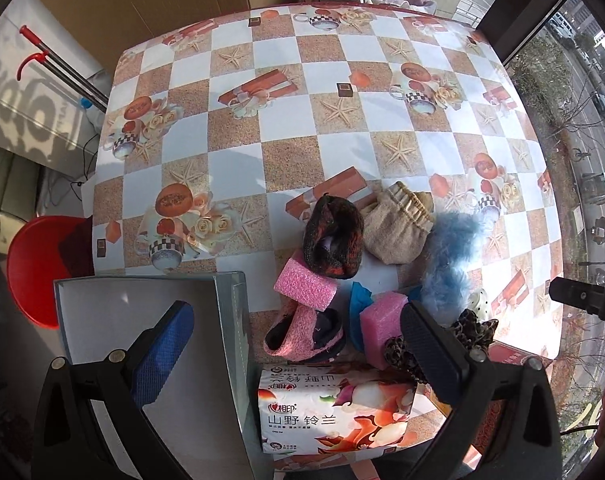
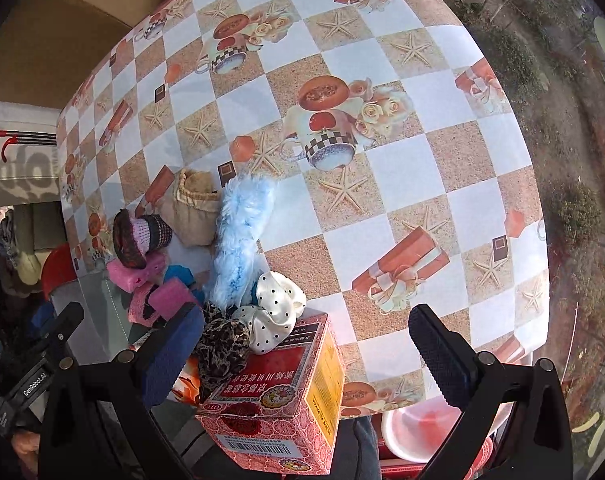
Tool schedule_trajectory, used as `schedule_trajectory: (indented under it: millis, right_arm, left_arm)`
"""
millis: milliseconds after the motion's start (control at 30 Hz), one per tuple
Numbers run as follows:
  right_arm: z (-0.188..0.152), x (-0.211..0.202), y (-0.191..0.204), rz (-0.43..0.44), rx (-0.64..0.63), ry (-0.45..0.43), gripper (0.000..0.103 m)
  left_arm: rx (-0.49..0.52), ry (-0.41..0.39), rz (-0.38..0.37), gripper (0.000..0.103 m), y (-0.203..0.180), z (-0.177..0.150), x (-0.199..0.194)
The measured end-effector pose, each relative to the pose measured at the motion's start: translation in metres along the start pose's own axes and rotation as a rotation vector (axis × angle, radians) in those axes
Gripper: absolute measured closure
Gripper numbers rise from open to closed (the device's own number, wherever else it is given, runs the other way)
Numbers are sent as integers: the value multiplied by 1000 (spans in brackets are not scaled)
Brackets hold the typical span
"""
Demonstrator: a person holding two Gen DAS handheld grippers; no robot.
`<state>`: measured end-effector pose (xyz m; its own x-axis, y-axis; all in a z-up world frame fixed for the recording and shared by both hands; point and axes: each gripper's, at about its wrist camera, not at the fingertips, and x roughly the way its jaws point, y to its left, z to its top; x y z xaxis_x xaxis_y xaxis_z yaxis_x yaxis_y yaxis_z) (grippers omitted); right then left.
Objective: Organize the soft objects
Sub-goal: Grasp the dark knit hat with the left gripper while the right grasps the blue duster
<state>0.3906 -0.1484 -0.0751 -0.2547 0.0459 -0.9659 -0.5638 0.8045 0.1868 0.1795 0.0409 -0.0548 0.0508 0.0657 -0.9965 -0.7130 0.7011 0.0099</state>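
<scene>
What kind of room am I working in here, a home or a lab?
Most likely a home, beside a large window. The table wears a printed household oilcloth, a red plastic stool stands beside it, and the window looks down on a street with parked cars. Both grippers hang open over the soft items.

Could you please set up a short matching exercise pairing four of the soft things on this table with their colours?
Things:
1. foam block
2. drawstring pouch
3. fluffy piece
4. dotted scrunchie

Colours:
a. light blue
b. cream with black dots
c. pink
d. beige

Pairs: 1-c, 2-d, 3-a, 4-b
</scene>
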Motion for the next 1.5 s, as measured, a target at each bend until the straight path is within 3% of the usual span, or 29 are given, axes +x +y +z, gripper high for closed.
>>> schedule_trajectory:
  millis: [300,633,767,867,933,967,1000,1067,1100,1167,1267,1500]
  right_arm:
    - [39,54,31,33,-95,144,0]
    - [58,107,52,71,-103,257,0]
    - [61,124,51,104,-76,292,0]
    - [63,130,51,109,-88,294,0]
    - [63,133,51,125,-81,293,9]
    - [64,136,53,142,-70,299,26]
    - [65,139,52,157,-62,312,35]
    - [64,145,53,187,-60,331,43]
    - [63,146,54,195,-64,333,55]
    - [63,145,52,221,-54,325,68]
    - [62,133,41,252,-23,283,74]
    - [65,110,20,290,32,208,74]
  left_arm:
    - [101,64,46,0,-30,40,60]
    - [131,141,86,4,-35,51,96]
    - [103,192,56,15,-31,53,108]
    - [95,228,67,29,-29,52,118]
    - [83,247,52,37,-26,49,123]
    - [78,247,41,44,-26,48,124]
    - [76,246,29,51,-26,47,124]
    - [82,231,34,55,-28,46,123]
    - [90,217,41,59,-31,44,121]
    - [96,189,59,61,-33,45,114]
    - [80,141,59,62,-30,47,103]
    - [82,73,121,62,-41,51,78]
